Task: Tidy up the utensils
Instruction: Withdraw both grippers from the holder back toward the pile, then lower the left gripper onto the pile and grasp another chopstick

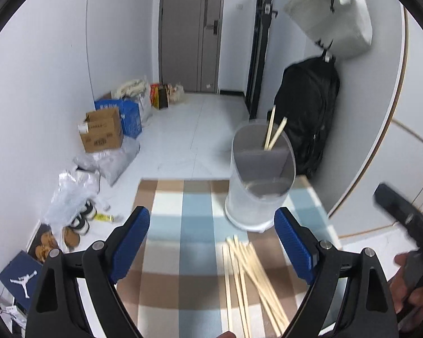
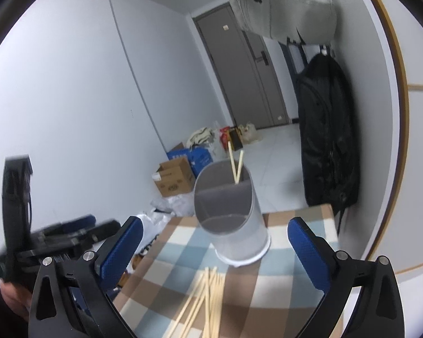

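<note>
Left tool and right tool both gape wide, holding nothing.

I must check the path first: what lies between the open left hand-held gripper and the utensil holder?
Only bare checked tablecloth lies between the left hand-held gripper and the utensil holder; the loose chopsticks lie nearer, in the left wrist view.

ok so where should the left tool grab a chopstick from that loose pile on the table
Take an outer stick of the loose chopsticks near its middle, coming down from above with the fingers across its length. They lie flat on the checked tablecloth, fanned and overlapping, so an edge stick is probably easiest to single out. The left tool is open and empty above the cloth, short of the divided holder.
</note>
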The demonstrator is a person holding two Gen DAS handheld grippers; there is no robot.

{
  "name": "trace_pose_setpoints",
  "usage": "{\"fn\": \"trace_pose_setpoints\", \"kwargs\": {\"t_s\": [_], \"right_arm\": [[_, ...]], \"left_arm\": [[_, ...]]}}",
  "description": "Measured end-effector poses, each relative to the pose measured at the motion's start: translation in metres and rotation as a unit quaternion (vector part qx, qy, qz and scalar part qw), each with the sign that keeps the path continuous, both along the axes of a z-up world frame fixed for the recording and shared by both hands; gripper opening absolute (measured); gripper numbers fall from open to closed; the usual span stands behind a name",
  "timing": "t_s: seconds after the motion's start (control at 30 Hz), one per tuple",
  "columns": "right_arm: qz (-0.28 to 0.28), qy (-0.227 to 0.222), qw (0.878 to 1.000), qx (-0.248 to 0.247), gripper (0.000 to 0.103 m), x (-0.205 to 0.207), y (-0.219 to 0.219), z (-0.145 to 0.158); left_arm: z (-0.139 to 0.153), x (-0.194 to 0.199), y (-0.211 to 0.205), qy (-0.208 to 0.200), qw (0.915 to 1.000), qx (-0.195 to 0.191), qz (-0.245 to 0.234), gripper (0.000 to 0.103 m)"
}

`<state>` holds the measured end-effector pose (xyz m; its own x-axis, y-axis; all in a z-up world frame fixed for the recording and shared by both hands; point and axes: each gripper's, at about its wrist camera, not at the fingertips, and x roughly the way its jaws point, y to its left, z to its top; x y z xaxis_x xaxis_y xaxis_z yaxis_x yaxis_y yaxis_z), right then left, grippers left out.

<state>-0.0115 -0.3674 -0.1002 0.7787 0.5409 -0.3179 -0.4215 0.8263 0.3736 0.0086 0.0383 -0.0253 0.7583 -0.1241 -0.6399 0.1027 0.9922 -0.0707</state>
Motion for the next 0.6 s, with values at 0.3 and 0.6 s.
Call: {"fn": "trace_pose_setpoints", "kwargs": {"t_s": [0.3, 0.6], "right_arm": [[-0.003, 0.031, 0.999, -0.01, 0.103, 0.002, 0.006, -0.009], [-0.008, 0.066, 0.998, -0.016, 0.103, 0.014, 0.003, -0.021]], "left_arm": [[-0.062, 0.009, 0.002, 0.096, 0.9953, 0.012, -0.004, 0.087], [-0.112, 0.028, -0.011, 0.187, 0.9797, 0.073, -0.002, 0.087]]}}
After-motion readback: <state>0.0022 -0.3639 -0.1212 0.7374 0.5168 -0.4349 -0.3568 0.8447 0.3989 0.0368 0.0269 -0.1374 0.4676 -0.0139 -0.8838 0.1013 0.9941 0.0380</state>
